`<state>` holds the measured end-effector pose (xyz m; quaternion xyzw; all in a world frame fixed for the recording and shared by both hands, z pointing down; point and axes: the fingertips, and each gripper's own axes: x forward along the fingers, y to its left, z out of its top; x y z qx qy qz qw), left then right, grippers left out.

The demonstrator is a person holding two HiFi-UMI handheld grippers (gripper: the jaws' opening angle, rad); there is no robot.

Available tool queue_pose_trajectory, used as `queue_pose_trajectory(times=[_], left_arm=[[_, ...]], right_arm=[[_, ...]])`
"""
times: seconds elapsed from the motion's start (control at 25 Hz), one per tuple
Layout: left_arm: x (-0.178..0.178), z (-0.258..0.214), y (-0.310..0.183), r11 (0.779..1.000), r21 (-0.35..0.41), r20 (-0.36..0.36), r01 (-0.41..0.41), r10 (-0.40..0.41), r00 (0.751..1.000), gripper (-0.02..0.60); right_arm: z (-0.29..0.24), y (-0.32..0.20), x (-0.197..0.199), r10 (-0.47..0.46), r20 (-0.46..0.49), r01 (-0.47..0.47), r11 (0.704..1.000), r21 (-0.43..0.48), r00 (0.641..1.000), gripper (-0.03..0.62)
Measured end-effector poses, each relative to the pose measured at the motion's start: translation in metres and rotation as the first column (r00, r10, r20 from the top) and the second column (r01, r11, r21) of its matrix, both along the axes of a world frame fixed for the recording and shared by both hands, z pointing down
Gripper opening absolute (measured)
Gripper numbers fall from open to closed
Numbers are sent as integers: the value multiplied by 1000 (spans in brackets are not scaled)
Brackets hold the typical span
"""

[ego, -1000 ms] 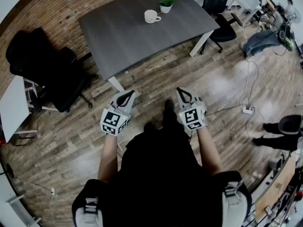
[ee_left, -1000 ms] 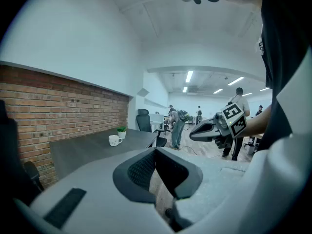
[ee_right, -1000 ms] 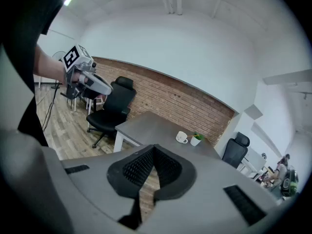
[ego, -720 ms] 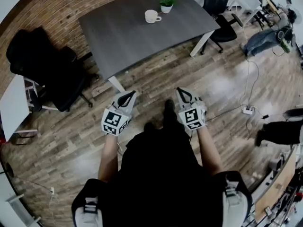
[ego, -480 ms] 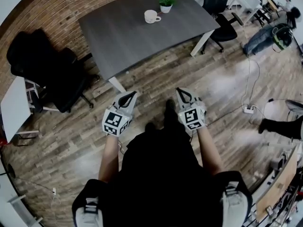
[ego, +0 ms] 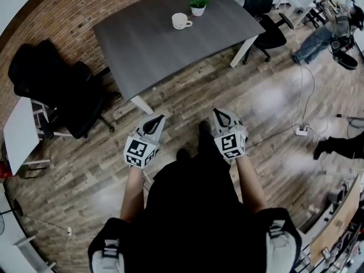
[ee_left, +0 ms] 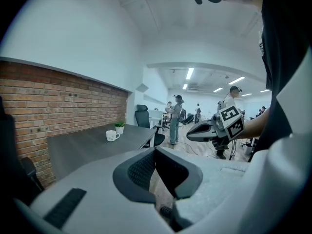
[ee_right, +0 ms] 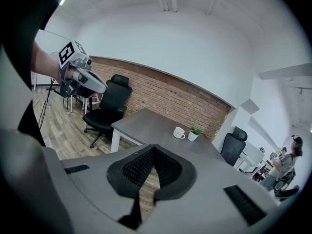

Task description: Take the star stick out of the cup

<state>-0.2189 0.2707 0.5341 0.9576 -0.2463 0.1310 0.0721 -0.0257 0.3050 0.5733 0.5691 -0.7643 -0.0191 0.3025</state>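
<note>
In the head view, the left tool [ego: 153, 120] and the right tool [ego: 219, 114] are held side by side over the wooden floor [ego: 187, 90], well apart from the grey surface [ego: 153, 44]. The white cup [ego: 181, 20] is seen near the surface's far edge, just beside a small potted plant [ego: 198, 5]. The star stick cannot be made out at this size.

In the left gripper view, the left tool's jaws are seen pressed tip to tip, with nothing held between them. That state is not settled by the head view.

In the right gripper view, the right tool is likewise clenched and empty, and the cup is seen far ahead.

The cup is judged light and free-standing. It could be tipped or dragged if the stick is pulled at a slant, and the plant could be knocked by a wide approach.
</note>
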Motion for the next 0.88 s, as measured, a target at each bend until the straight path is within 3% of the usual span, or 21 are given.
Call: queue_pose_trajectory(times=[0.44,0.88], left_arm=[[40,-10,-40,1000,12,-1,0,0,1000,2],[83,-18,-92,1000,10,5,13,-13,1000,2]], right_arm=[[-1,-39,38,8,12,-8,1000,-13,1000,0],[-11,-104,78,-42,5,42,999,15,999,0]])
